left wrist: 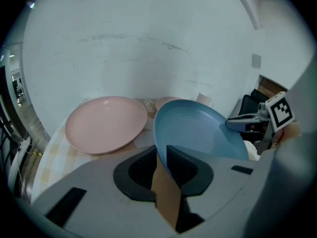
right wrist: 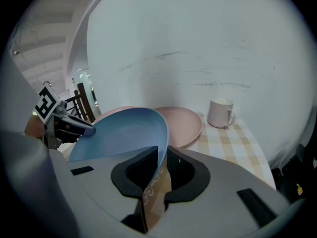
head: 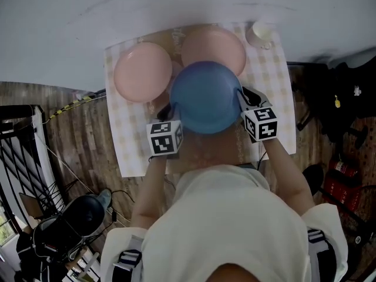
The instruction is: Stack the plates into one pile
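A blue plate (head: 205,97) hangs above the checked tablecloth, held at opposite rims by both grippers. My left gripper (head: 171,111) is shut on its left rim; in the left gripper view the blue plate (left wrist: 198,133) runs between the jaws of the left gripper (left wrist: 164,157). My right gripper (head: 244,98) is shut on the right rim, and the blue plate (right wrist: 121,135) enters the right gripper (right wrist: 161,162). Two pink plates lie on the table: one at the left (head: 143,72) (left wrist: 105,123), one at the back right (head: 213,47) (right wrist: 182,124), partly hidden by the blue plate.
A white mug (head: 260,33) (right wrist: 221,112) stands at the table's back right corner. The checked tablecloth (head: 132,140) covers the small table against a white wall. Dark chairs and gear (head: 338,104) stand to the right, more equipment (head: 70,222) on the floor at the left.
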Demonstrator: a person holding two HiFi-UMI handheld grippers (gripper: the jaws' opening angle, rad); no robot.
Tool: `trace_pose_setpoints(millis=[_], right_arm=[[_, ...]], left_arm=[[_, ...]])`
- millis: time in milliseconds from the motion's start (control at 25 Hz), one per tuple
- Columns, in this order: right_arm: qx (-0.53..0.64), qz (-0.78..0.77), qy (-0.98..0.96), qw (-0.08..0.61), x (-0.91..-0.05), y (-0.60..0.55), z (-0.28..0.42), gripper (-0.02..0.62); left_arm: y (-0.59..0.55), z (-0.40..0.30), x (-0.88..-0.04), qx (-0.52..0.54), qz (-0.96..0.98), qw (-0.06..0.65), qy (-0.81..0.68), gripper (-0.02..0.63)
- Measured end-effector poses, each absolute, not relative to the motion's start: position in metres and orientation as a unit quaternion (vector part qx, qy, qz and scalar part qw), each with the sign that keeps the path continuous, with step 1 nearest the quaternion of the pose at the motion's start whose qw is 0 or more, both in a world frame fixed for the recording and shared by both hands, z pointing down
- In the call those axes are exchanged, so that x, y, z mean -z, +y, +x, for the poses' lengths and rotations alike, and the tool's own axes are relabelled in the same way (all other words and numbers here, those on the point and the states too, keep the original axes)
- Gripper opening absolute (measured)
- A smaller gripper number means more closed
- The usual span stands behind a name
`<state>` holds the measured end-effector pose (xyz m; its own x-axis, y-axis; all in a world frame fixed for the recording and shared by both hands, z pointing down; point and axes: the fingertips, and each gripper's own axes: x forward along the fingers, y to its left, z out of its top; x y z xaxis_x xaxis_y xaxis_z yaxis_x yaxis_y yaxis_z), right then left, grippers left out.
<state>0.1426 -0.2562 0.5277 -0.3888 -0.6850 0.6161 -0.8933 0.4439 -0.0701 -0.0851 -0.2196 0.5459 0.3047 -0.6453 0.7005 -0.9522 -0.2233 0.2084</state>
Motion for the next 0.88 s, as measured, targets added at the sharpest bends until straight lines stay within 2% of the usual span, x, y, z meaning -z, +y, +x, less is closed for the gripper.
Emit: trace_pose_setpoints(millis=[880], right_arm=[[-0.159,0.456,-0.832,0.274,-0.529,-0.381,0.179,0.055]], left_arm=[[-0.333,-0.046,-0.547,-0.258,0.714,0.293,-0.581,0.060]])
